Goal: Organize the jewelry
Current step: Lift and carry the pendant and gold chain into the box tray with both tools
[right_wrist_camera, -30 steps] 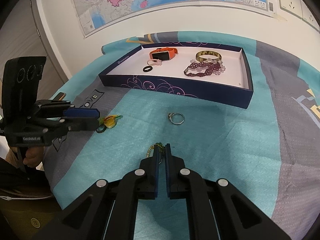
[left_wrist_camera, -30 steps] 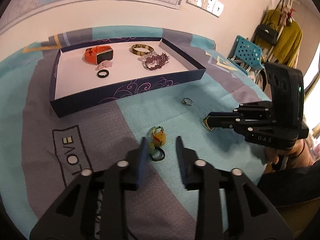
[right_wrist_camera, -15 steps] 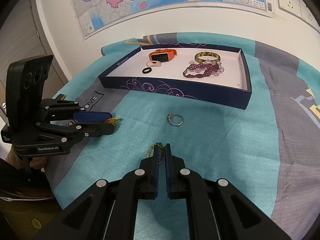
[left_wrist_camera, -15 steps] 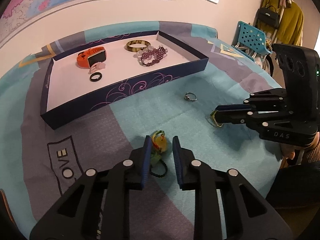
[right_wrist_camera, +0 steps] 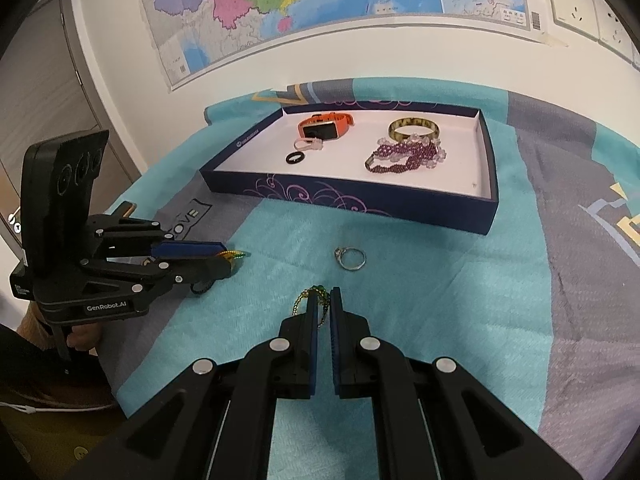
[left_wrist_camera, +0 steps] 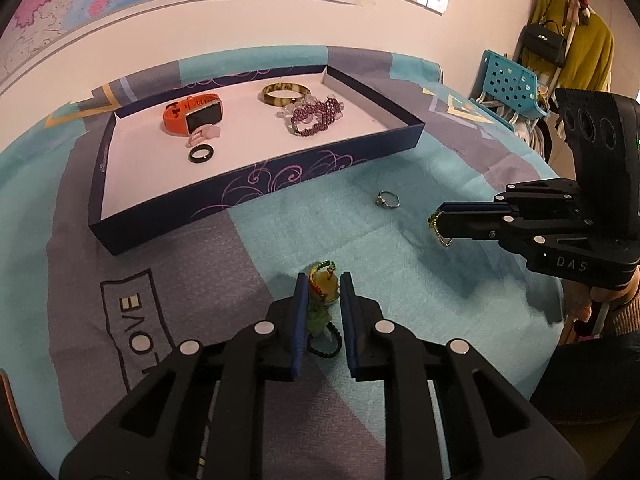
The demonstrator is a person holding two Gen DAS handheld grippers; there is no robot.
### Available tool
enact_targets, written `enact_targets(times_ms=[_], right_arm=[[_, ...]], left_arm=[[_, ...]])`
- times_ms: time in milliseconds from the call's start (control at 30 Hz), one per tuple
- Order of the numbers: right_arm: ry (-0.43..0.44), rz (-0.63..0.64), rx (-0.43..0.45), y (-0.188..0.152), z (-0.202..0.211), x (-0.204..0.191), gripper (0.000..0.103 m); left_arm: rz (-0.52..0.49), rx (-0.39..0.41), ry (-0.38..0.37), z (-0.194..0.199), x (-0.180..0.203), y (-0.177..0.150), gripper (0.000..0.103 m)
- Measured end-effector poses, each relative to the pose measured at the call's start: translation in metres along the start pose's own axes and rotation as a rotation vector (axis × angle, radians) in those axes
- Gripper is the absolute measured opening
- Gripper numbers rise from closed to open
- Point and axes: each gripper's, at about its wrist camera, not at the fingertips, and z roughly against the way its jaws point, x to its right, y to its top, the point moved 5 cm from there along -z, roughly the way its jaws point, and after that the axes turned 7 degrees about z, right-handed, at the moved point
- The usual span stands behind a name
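My left gripper (left_wrist_camera: 323, 284) is shut on a yellow pendant (left_wrist_camera: 325, 285) with a green and black beaded cord, low over the cloth. My right gripper (right_wrist_camera: 323, 300) is shut on a gold chain with a green bead (right_wrist_camera: 308, 298) and holds it above the cloth; it also shows in the left wrist view (left_wrist_camera: 440, 229). A silver ring (left_wrist_camera: 388, 199) lies on the teal cloth between them. The dark blue tray (left_wrist_camera: 256, 184) holds an orange watch (left_wrist_camera: 193, 114), a black ring (left_wrist_camera: 201, 153), a pink ring, a gold bangle (left_wrist_camera: 286, 93) and purple beads (left_wrist_camera: 316, 117).
A teal and grey cloth (left_wrist_camera: 168, 264) covers the table. A wall with a map (right_wrist_camera: 320, 4) stands behind the tray. A blue basket (left_wrist_camera: 506, 80) and a yellow garment (left_wrist_camera: 580, 52) stand off the table's right side.
My left gripper has moved forward over the yellow pendant and closed on it. My right gripper stays shut on the gold chain, held slightly higher.
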Motion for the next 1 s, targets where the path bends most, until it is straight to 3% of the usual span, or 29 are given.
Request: enact_targets(times_ms=[1000], right_arm=[[-0.020, 0.033, 0.079, 0.050, 0.003, 0.011, 0.004]], left_arm=[[0.029, 0.120, -0.005, 0.030, -0.009, 0.040, 0.016]])
